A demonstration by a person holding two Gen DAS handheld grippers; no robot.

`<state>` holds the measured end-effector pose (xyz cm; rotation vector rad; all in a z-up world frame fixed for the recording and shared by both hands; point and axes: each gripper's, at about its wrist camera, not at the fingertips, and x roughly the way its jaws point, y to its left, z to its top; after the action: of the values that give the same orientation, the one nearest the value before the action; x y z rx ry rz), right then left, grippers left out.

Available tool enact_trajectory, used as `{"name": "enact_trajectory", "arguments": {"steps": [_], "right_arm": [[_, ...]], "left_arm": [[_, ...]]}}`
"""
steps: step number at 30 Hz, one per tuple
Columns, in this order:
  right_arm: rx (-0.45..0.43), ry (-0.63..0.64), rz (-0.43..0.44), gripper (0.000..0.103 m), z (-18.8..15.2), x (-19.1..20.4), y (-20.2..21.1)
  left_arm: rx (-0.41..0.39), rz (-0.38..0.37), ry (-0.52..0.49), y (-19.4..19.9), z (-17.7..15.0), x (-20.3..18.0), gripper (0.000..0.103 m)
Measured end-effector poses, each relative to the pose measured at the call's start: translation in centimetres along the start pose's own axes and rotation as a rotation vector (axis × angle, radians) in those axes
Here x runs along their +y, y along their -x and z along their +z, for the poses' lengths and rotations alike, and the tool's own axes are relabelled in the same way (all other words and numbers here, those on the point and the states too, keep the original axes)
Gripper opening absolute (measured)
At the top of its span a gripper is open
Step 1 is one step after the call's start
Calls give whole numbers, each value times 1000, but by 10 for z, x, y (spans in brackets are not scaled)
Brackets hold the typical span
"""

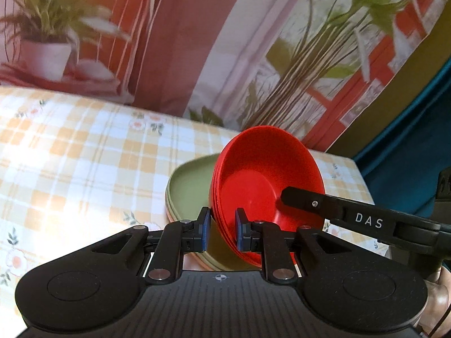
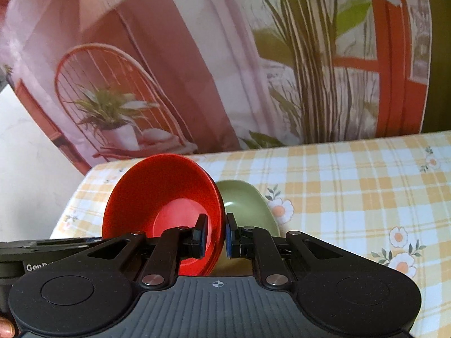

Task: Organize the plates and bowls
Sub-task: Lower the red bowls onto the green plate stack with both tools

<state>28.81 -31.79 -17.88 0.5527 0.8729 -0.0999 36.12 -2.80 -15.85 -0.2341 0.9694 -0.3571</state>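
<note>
Left wrist: glossy round red bowls [image 1: 262,186] nested, above matte green plates [image 1: 191,186].

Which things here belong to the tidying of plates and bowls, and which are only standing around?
Part of the job:
- red bowls, stacked, rim pinched by left claw and right claw
- green plates beneath

Just there:
- checked floral tablecloth
- printed backdrop behind
</note>
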Motion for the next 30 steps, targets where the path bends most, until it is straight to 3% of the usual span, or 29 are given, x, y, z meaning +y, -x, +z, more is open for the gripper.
{"name": "enact_trajectory", "arguments": {"steps": [12,24,30], "right_arm": [[63,-52,-65,12,-8,-14,-34],[43,-36,-102,12,-8,-12,-36],[16,-24,-101,19,-8,-8,-25]], "left_arm": [[61,16,55,-24,0,11,20],[21,42,33,-22,3,10,20],[0,63,-8,-12,5,3,23]]}}
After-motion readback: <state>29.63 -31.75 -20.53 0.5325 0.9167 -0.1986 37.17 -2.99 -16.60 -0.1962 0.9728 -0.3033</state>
